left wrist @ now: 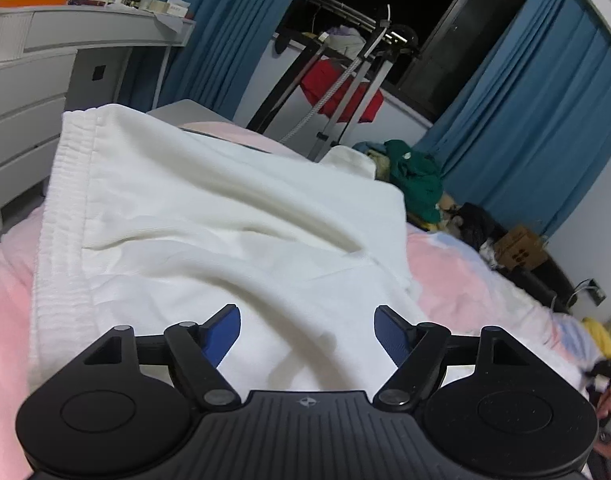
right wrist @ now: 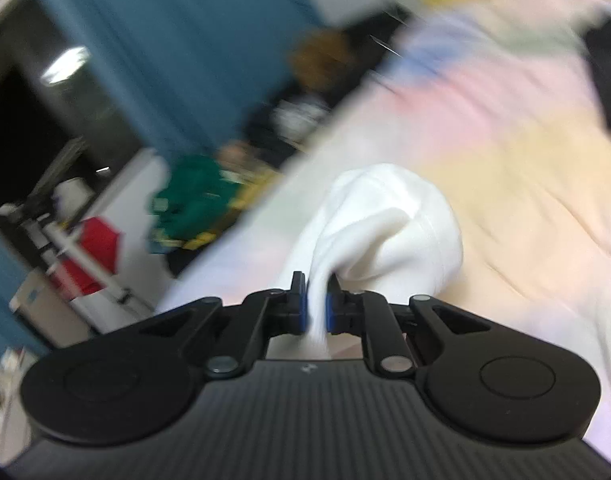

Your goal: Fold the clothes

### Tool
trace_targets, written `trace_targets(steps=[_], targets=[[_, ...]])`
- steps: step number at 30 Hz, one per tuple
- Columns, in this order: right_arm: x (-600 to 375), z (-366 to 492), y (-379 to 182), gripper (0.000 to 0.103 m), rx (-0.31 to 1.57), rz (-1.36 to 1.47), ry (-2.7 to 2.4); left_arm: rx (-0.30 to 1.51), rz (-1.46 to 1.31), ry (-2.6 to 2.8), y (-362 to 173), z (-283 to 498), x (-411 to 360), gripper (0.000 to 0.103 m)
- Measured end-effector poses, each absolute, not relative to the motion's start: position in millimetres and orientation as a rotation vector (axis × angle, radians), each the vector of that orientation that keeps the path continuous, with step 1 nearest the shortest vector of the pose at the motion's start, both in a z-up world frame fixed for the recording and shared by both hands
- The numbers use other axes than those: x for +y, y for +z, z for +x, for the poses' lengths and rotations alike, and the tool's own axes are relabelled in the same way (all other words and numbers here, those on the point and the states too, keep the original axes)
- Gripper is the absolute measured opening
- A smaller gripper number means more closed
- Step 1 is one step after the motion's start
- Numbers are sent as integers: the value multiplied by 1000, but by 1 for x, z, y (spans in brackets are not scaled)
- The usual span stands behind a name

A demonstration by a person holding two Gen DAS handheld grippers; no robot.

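Note:
A white garment with an elastic waistband (left wrist: 209, 216) lies spread on the pastel bedspread (left wrist: 465, 272), waistband along its left side. My left gripper (left wrist: 307, 330) is open and empty, its blue pads hovering just above the garment's near edge. In the blurred right wrist view, my right gripper (right wrist: 316, 304) is shut on a bunched fold of white cloth (right wrist: 385, 228), held up above the bed.
A white dresser (left wrist: 25, 112) stands at the left. A clothes rack with a red garment (left wrist: 337, 88) stands beyond the bed by blue curtains (left wrist: 525, 120). A pile of green and other clothes (left wrist: 417, 176) lies at the bed's far edge, with a cardboard box (left wrist: 521, 248) beyond.

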State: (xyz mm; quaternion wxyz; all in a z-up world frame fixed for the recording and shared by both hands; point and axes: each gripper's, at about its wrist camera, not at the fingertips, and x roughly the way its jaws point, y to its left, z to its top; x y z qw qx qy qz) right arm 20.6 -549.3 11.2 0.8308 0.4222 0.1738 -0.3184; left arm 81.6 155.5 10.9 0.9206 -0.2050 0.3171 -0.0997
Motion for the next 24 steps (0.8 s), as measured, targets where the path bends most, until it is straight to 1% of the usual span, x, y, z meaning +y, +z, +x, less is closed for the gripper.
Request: trace_targets(steps=[4,6,8,9,10,11,12,14,16,20,22,24], targets=[[-572,-20,-48,13,398,1120,-657,656,-404,-202,12,79,151,76],[-576,-31,-60,21,381,1190,-640,652,-400,-204,14,76,151,76],[-577,-35,-59,28,354,1225,-634,658,-397,-202,12,75,150,76],[-576,-38,-56,39,339,1218,-644,666,-392,-198,11,75,149,76],[-575,-42,-52,46,323,1207,-657,668,-392,-195,10,74,150,76],[-573,-48,-47,61,296,1196,-678,668,-399,-194,9,73,152,76],[-572,-54,-42,69,262,1191,-692,671,-416,-193,9,73,154,76],[-571,-68,-35,70,204,1194,-702,674,-450,-192,8,74,159,76],[-573,-73,-31,70,212,1239,-651,675,-479,-192,9,74,162,76],[-558,-67,-38,71,283,1375,-461,687,-530,-203,8,73,166,76],[-550,-52,-49,74,361,1426,-439,691,-553,-211,7,72,168,76],[-545,-31,-64,75,434,1443,-429,695,-575,-212,6,71,169,78]])
